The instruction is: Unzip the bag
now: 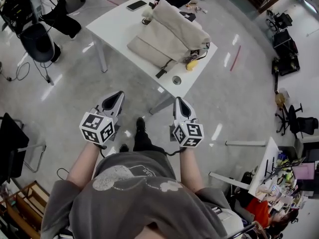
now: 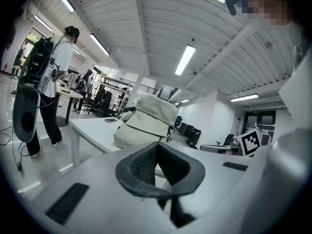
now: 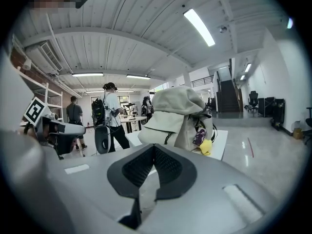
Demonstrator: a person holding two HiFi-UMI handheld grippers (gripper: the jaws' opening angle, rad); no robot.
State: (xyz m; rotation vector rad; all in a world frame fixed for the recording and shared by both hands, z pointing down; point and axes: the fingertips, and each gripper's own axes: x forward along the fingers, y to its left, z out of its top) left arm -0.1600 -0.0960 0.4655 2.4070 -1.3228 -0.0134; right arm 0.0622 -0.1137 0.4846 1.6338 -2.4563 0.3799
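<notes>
Fingers (image 2: 139, 165) shut and empty, left gripper (image 1: 117, 95), right gripper (image 1: 179, 101) — bag (image 1: 172, 34) well ahead on table (image 1: 117, 24).

A white table (image 1: 117, 26) on white legs stands on the glossy grey floor (image 1: 75, 83), set cornerwise to the viewer. A cream bag (image 1: 169, 36) takes up its middle and right part, lying slumped with a black strap end (image 1: 161, 73) trailing toward the near edge. A yellow charm (image 1: 192, 64) rests on the tabletop just beside the bag's right end. A small round grey disc (image 1: 177, 79) sits alone by the near corner. A phone (image 1: 136, 5) lies flat at the far left edge, apart from the bag. Small items beyond the bag are too hidden to tell.
</notes>
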